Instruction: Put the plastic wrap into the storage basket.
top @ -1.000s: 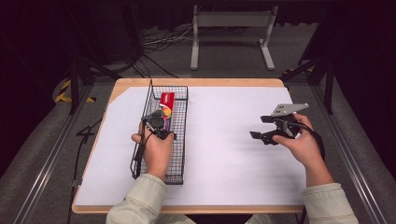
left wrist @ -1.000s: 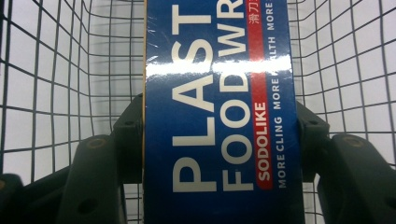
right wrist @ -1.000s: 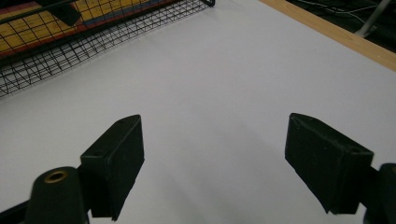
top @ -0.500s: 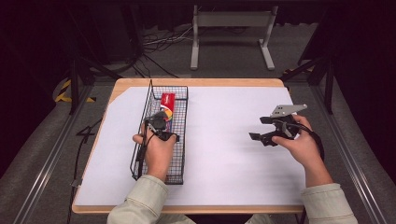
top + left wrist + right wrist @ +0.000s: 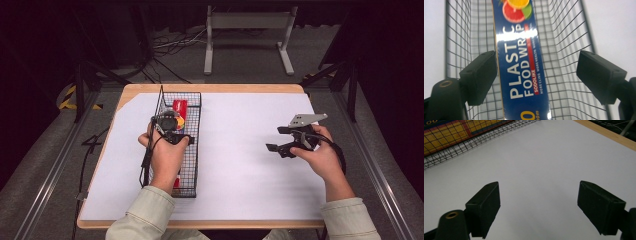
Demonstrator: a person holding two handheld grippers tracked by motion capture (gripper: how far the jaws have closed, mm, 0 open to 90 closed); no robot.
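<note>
In the left half of the high view the left gripper (image 5: 172, 131) hangs over the middle of the long wire basket (image 5: 192, 150), which runs from the upper centre-left of the frame down toward the person's sleeve. Over the last second it has hardly shifted: it sat a touch farther up the basket a second ago and has eased slightly down-frame, so the approach looks finished and the grasp is what remains. The left gripper view shows its jaws spread wide, gripping nothing, with the plastic wrap box (image 5: 522, 65) running up the centre of that frame between them; the left jaw stands just beside the box's edge and the right jaw stands well apart from it, over bare mesh. The box lies flat along the basket floor, its red far end showing in the upper part of the basket in the high view. The right gripper (image 5: 285, 145) waits at the right of the high view above the white table cover (image 5: 240, 150), unmoved over that second, jaws likewise wide and empty. My reading is that the left jaws are lined up to close across the box.
</note>
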